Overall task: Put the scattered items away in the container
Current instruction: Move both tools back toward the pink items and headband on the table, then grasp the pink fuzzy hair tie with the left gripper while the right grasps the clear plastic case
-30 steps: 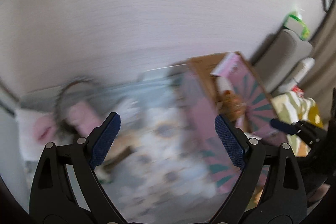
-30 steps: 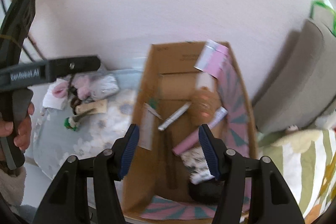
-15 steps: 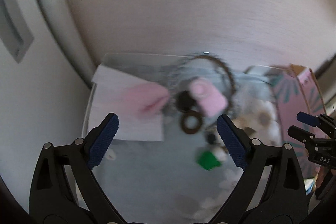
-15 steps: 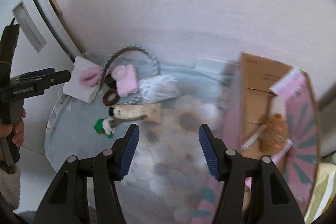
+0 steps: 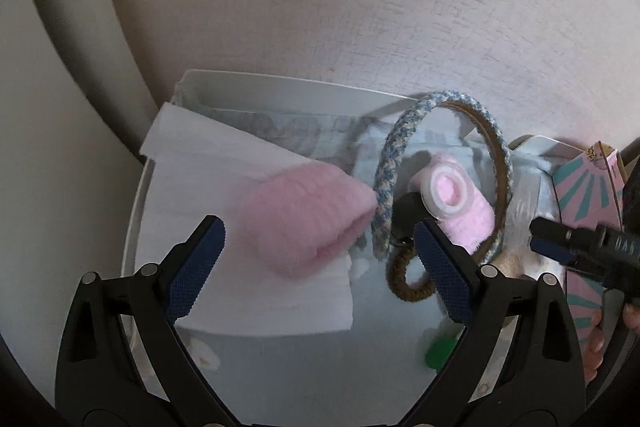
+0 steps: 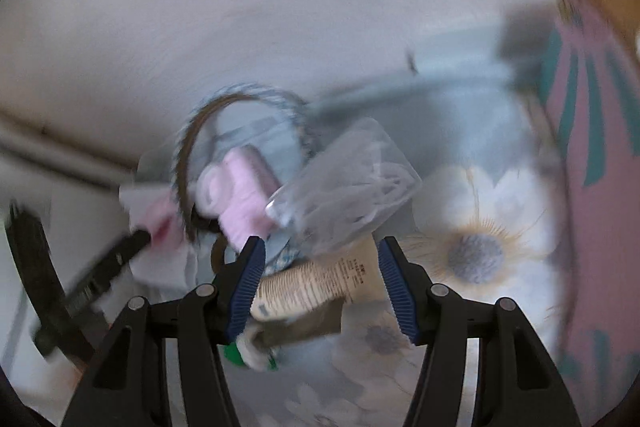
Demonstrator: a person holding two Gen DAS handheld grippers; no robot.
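My left gripper [image 5: 316, 265] is open and empty, its fingers on either side of a fluffy pink pouch [image 5: 308, 217] lying on white folded paper [image 5: 224, 195]. Right of it are a blue-white braided headband [image 5: 404, 155], a pink roll [image 5: 460, 203] and a brown hair tie [image 5: 408, 279]. My right gripper [image 6: 322, 285] is open and empty, its fingers around a beige tube [image 6: 316, 287], with a clear plastic packet [image 6: 348, 183] just beyond. The pink-and-teal cardboard box [image 6: 596, 155] stands at the right.
The items lie on a flowered blue cloth [image 6: 472, 219] over a small white table [image 5: 280, 87] against a pale wall. A green-capped thing [image 6: 236, 353] lies by the tube. The right gripper shows at the right edge of the left wrist view [image 5: 580, 251].
Both grippers swung left from the box to the scattered items and came down close. The left now straddles the pink pouch, the right the beige tube.
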